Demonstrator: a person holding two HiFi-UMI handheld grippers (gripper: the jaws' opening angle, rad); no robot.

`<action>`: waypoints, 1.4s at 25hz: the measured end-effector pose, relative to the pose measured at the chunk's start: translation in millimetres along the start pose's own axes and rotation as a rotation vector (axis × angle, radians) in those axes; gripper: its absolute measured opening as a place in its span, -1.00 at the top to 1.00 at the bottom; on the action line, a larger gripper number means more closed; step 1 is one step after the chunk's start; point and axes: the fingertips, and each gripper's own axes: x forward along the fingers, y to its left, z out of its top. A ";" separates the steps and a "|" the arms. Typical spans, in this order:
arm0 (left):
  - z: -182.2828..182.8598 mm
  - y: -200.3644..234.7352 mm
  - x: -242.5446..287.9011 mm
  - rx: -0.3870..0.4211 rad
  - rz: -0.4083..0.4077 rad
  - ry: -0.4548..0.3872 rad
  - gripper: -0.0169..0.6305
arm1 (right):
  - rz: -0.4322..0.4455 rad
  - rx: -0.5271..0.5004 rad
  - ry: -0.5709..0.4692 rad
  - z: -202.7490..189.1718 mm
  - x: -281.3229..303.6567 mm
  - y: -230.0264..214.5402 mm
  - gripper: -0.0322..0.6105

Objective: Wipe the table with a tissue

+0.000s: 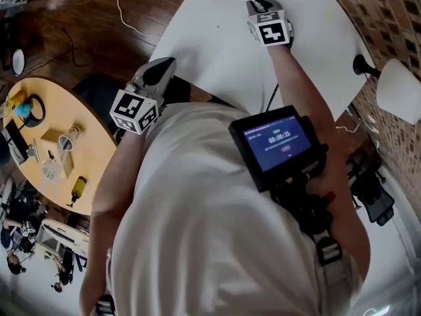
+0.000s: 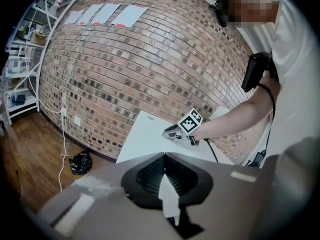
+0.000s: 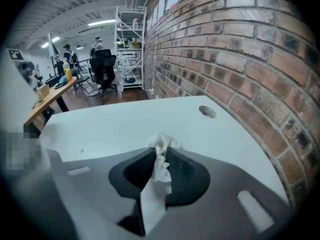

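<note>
The white table [image 1: 217,51] takes up most of my head view, and its far side runs along a brick wall [image 3: 240,49]. I have the right gripper [image 1: 255,2] reached out over the far part of the top, tipped down toward the surface. The left gripper [image 1: 163,64] hangs at the near edge, well apart from the right one, pointing across the table. Its jaws are pressed together with nothing between them (its own view shows the pads meeting at the tips).

The right jaws pinch the tissue [image 3: 161,151]. A crumpled white tuft pokes out just past the tips, and a flatter strip trails back between the pads toward the camera. The tuft sits low against the tabletop, though I cannot tell for sure whether it touches. Beyond it and to the right, near the wall, there is a small round hole [image 3: 207,112] in the top. A tiny speck [image 3: 82,151] lies on the surface off to the left of the jaws.
</note>
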 end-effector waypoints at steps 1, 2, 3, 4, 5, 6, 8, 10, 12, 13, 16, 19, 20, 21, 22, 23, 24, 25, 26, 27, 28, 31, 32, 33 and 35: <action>3.4 -0.6 3.1 0.005 -0.007 0.000 0.93 | 0.016 -0.013 -0.008 4.7 0.6 6.5 0.69; 7.2 -0.6 6.3 0.011 -0.013 -0.001 0.93 | 0.030 -0.030 -0.016 7.9 0.6 14.0 0.69; 11.0 0.5 8.8 0.017 -0.019 -0.003 0.93 | 0.042 -0.049 -0.025 9.5 0.0 22.7 0.69; 14.7 3.1 9.9 0.022 -0.025 -0.006 0.93 | 0.054 -0.067 -0.034 9.9 -1.0 32.5 0.70; 18.1 7.3 9.5 0.026 -0.032 -0.010 0.93 | 0.069 -0.082 -0.041 9.5 -2.5 43.2 0.70; 21.1 13.1 7.7 0.028 -0.040 -0.016 0.93 | 0.091 -0.098 -0.046 8.7 -4.3 54.8 0.70; 24.4 26.7 2.2 0.029 -0.059 -0.024 0.93 | 0.151 -0.147 -0.049 5.0 -9.3 80.2 0.70; 23.8 37.4 -2.5 0.028 -0.078 -0.021 0.93 | 0.209 -0.198 -0.050 -4.6 -16.8 104.1 0.69; 24.0 42.2 -1.6 0.027 -0.097 -0.015 0.93 | 0.232 -0.211 -0.048 -17.8 -25.8 114.2 0.69; 25.5 42.9 0.7 0.030 -0.108 -0.013 0.93 | 0.220 -0.200 -0.044 -24.2 -30.2 111.6 0.69; 31.2 43.7 5.5 0.046 -0.139 -0.012 0.93 | 0.072 -0.082 -0.016 -43.0 -40.5 83.0 0.68; 35.0 47.1 5.4 0.052 -0.153 -0.015 0.93 | -0.077 0.086 0.003 -56.7 -48.4 60.0 0.68; 36.1 48.1 5.6 0.053 -0.156 -0.015 0.93 | -0.100 0.118 0.002 -58.0 -49.6 58.7 0.68; 36.8 48.8 5.7 0.055 -0.159 -0.015 0.93 | -0.115 0.137 0.001 -57.8 -49.8 60.0 0.68; 36.8 49.3 5.1 0.057 -0.163 -0.013 0.93 | -0.122 0.151 -0.001 -56.1 -49.1 63.8 0.68; 36.2 49.7 3.9 0.059 -0.166 -0.010 0.93 | -0.119 0.160 -0.006 -52.5 -47.5 70.5 0.68; 35.5 50.4 2.3 0.060 -0.167 -0.007 0.93 | -0.106 0.161 -0.017 -46.9 -45.1 80.3 0.68; 34.8 51.4 0.7 0.061 -0.168 -0.004 0.93 | -0.086 0.151 -0.031 -39.9 -42.0 92.1 0.68; 34.5 52.6 -0.6 0.062 -0.167 -0.001 0.93 | -0.066 0.130 -0.045 -32.3 -38.4 104.2 0.68; 34.4 54.0 -1.7 0.063 -0.165 0.001 0.93 | -0.047 0.105 -0.056 -24.9 -34.6 115.7 0.68; 34.2 55.3 -2.8 0.064 -0.165 0.003 0.93 | -0.028 0.078 -0.064 -18.2 -30.6 126.5 0.68; 33.0 60.1 -8.0 0.070 -0.165 0.007 0.93 | 0.040 -0.015 -0.073 0.8 -18.9 160.3 0.68; 32.7 61.9 -9.8 0.072 -0.166 0.008 0.93 | 0.070 -0.053 -0.072 6.9 -16.8 173.2 0.68; 32.5 63.3 -11.2 0.074 -0.166 0.007 0.93 | 0.103 -0.092 -0.071 11.8 -15.7 186.7 0.68; 32.4 64.4 -12.5 0.073 -0.170 0.005 0.93 | 0.187 -0.171 -0.067 15.4 -17.4 214.8 0.68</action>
